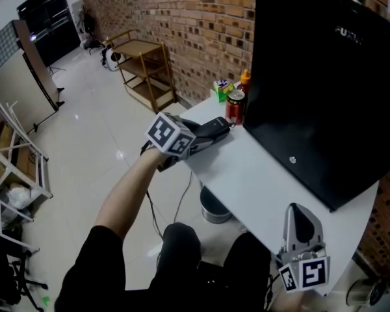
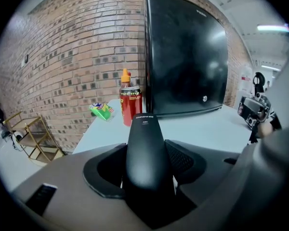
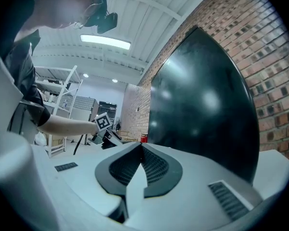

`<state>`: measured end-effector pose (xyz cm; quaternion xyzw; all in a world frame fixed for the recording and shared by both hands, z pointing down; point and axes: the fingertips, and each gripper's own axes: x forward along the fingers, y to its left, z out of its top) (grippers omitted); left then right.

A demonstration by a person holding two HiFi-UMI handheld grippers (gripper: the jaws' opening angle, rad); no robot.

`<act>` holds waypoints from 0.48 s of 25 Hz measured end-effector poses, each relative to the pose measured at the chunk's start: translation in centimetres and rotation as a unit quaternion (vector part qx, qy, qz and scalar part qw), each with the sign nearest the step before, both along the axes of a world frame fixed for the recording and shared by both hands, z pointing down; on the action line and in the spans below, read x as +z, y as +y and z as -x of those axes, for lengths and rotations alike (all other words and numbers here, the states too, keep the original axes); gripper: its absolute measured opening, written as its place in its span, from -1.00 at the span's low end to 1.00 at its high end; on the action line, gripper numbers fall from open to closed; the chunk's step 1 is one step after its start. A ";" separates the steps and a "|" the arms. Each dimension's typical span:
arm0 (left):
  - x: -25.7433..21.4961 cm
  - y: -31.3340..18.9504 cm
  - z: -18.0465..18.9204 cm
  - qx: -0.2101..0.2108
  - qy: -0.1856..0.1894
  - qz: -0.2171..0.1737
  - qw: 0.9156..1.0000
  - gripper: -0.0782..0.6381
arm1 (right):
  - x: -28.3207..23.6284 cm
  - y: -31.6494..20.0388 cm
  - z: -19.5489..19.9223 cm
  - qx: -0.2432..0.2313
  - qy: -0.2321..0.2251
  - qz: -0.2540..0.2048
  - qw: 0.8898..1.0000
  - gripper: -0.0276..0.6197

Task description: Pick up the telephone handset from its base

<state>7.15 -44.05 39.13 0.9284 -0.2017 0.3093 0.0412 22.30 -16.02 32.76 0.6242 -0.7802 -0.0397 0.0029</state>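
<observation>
Handset [image 2: 147, 153]: black, lying lengthwise between the jaws of my left tongs [image 1: 218, 129], at the left end of the white table [image 2: 207, 129]; I cannot make out its base. Left jaws stand wide, a sliver of light on either side of the handset, pads not pressing it. Beyond it stands a red can [image 2: 131, 105], with a green packet [image 2: 101, 110] to its left and a black cabinet [image 2: 188, 57] to its right. My right tongs [image 3: 140, 148] sit at the table's near edge, jaws together, holding nothing
</observation>
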 end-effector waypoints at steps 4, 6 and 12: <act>-1.1 0.1 0.1 0.001 0.023 -0.011 1.000 -0.08 | -0.1 0.1 0.1 0.002 0.004 0.001 1.000 -0.89; -1.9 0.0 0.2 -0.001 0.040 -0.025 0.999 -0.08 | -0.2 0.0 -0.1 0.005 0.005 0.001 1.000 -0.89; -4.7 0.7 1.8 -0.013 0.094 -0.053 0.994 -0.09 | -0.3 -0.2 -0.4 0.010 0.003 -0.002 1.000 -0.89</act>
